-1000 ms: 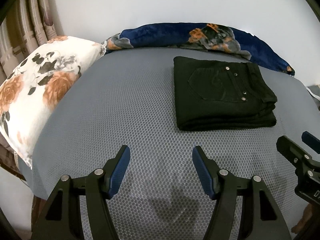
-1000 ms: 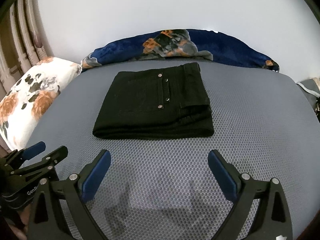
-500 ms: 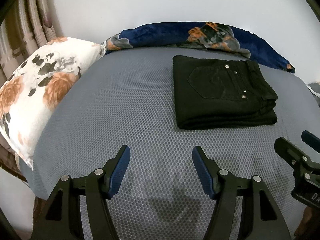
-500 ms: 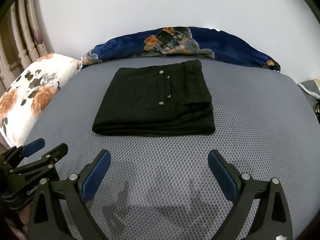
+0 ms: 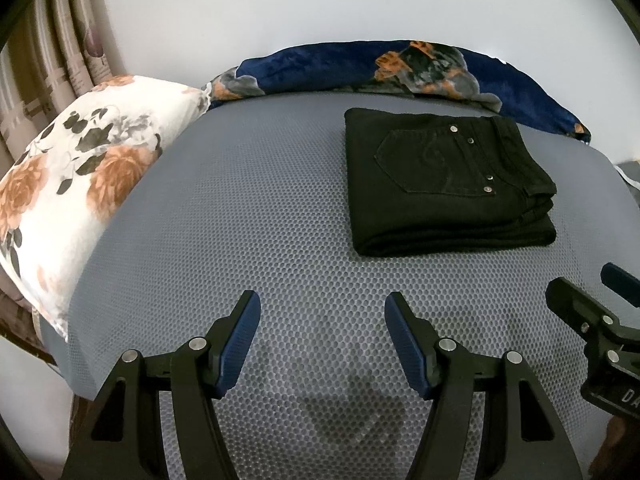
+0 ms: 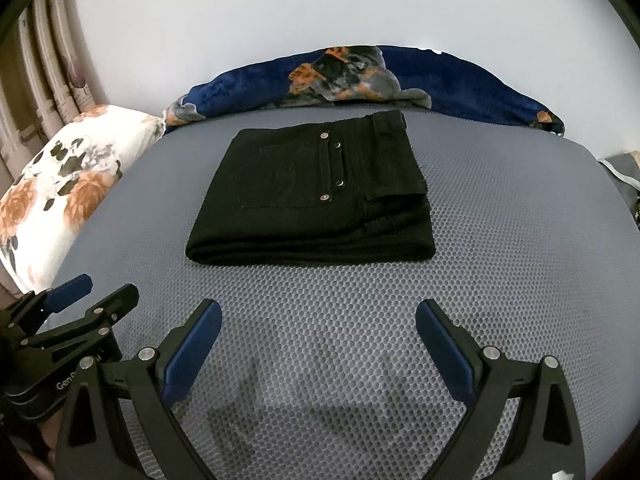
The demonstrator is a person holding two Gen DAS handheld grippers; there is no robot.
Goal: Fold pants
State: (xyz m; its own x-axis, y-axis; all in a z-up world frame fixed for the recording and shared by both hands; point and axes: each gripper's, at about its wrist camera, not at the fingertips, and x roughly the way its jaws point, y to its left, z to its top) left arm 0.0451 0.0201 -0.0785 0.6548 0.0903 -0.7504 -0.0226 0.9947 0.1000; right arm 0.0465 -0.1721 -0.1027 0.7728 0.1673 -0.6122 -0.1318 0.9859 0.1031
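I see the black pants [image 6: 310,196] lying already as a compact folded stack on the grey mesh mattress [image 6: 500,240], ahead of both my grippers and touching neither. From the right gripper [image 6: 319,334] the stack lies straight in front, its long axis running left to right across my view, with the thick folded edge facing me and the pocket with rivets on top. From the left gripper [image 5: 322,330] the same pants [image 5: 444,180] lie forward and to the right, so I judge the right gripper is the better placed one if any correction is needed. Both grippers have their blue fingers spread wide and hold nothing; the right one is spread wider. Bare mattress lies between the fingers and the near edge of the stack, and also on the right of it. Behind the stack a navy floral blanket [image 6: 400,80] is near, and the white floral pillow [image 5: 80,184] is well apart on the left. I judge the folding is practically finished
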